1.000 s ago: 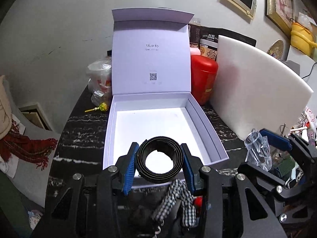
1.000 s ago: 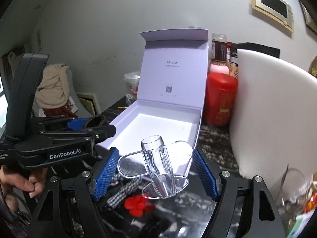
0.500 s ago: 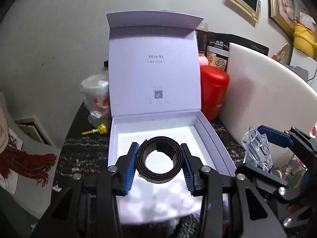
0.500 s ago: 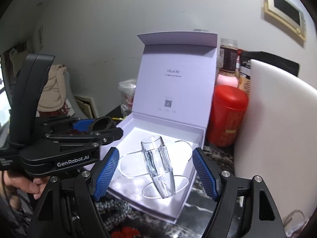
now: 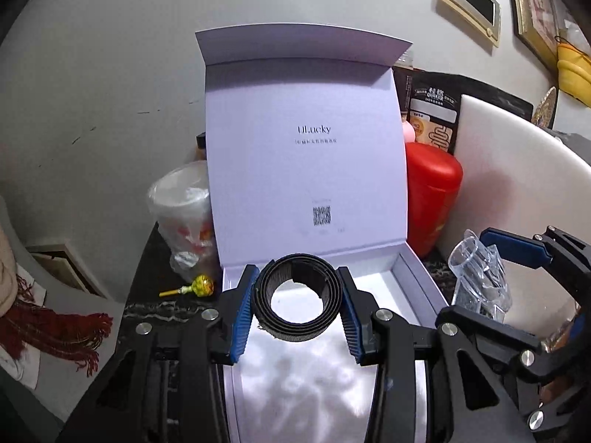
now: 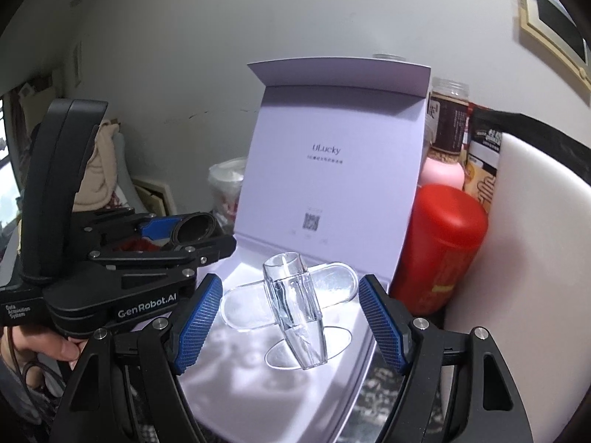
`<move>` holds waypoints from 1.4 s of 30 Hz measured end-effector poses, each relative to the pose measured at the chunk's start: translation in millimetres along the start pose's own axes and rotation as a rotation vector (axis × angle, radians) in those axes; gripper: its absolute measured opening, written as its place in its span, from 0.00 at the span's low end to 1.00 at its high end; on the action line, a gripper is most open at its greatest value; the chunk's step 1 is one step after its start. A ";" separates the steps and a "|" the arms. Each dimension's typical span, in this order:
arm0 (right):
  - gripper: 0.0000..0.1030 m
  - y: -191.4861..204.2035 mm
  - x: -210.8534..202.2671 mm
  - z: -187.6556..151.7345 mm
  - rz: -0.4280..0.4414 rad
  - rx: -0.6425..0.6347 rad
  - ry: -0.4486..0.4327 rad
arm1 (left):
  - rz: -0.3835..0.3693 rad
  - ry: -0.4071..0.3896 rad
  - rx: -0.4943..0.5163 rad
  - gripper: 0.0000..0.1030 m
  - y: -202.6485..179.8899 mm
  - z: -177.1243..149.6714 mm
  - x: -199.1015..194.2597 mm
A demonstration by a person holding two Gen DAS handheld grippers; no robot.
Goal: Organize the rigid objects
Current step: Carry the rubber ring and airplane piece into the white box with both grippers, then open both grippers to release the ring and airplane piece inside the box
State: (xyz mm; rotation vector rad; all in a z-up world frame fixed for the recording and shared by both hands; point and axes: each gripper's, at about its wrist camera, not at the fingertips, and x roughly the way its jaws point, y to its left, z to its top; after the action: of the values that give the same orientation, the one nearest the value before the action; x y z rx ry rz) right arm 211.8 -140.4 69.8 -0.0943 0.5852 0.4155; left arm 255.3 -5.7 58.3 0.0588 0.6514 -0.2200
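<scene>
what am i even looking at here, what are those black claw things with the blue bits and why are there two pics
These are two hand-held grippers, not a robot arm; a person's hand shows at the left edge of the right view. Each picture comes from a camera mounted on one gripper, looking forward along its blue-padded jaws.

The left gripper is shut on a coiled black belt. The right gripper holds a clear plastic piece by its side wings.

Both hang over an open white gift box with its lid up, on a dark marble table. Beside the box stand a red canister, a white board and a lollipop.
</scene>
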 end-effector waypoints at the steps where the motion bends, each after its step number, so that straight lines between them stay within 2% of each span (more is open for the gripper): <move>1: 0.75 -1.8 2.8 2.8 -0.001 -0.001 -0.003 | -0.002 -0.005 -0.003 0.40 1.2 3.0 2.3; 8: 0.75 -14.1 24.2 17.5 -0.012 0.000 -0.013 | 0.011 -0.023 0.008 0.40 6.6 19.8 19.9; 16: 0.75 -29.4 56.2 13.5 -0.009 0.012 0.023 | 0.037 0.026 -0.017 0.40 15.7 15.3 48.1; 25: 0.75 -31.8 77.0 5.3 0.003 0.021 0.084 | 0.027 0.083 -0.014 0.41 15.6 10.7 65.2; 26: 0.75 -31.9 76.8 5.8 0.003 0.020 0.084 | 0.028 0.094 -0.018 0.42 15.7 11.3 66.4; 28: 0.76 -31.3 76.2 7.6 -0.002 0.018 0.080 | 0.062 0.116 -0.019 0.54 16.2 13.2 69.2; 29: 0.77 -30.9 74.6 6.9 -0.007 0.017 0.079 | 0.078 0.119 -0.018 0.69 16.4 13.4 69.9; 30: 0.80 -31.3 74.6 7.2 -0.013 0.016 0.080 | 0.103 0.112 -0.016 0.76 16.2 13.6 68.8; 31: 0.82 -31.7 73.9 7.8 -0.028 0.017 0.081 | 0.132 0.092 -0.013 0.78 15.8 13.9 66.1; 35: 0.83 -34.1 71.6 7.8 -0.046 0.022 0.079 | 0.148 0.067 -0.015 0.88 15.7 15.0 58.1; 42: 0.83 -33.2 63.5 7.9 -0.062 0.022 0.077 | 0.140 0.070 -0.034 0.88 17.3 17.6 49.0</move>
State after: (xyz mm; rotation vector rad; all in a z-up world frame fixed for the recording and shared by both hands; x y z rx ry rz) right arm 277.3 -146.7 40.1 -0.1074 0.6607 0.3465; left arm 307.4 0.0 42.3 0.0793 0.7174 -0.0719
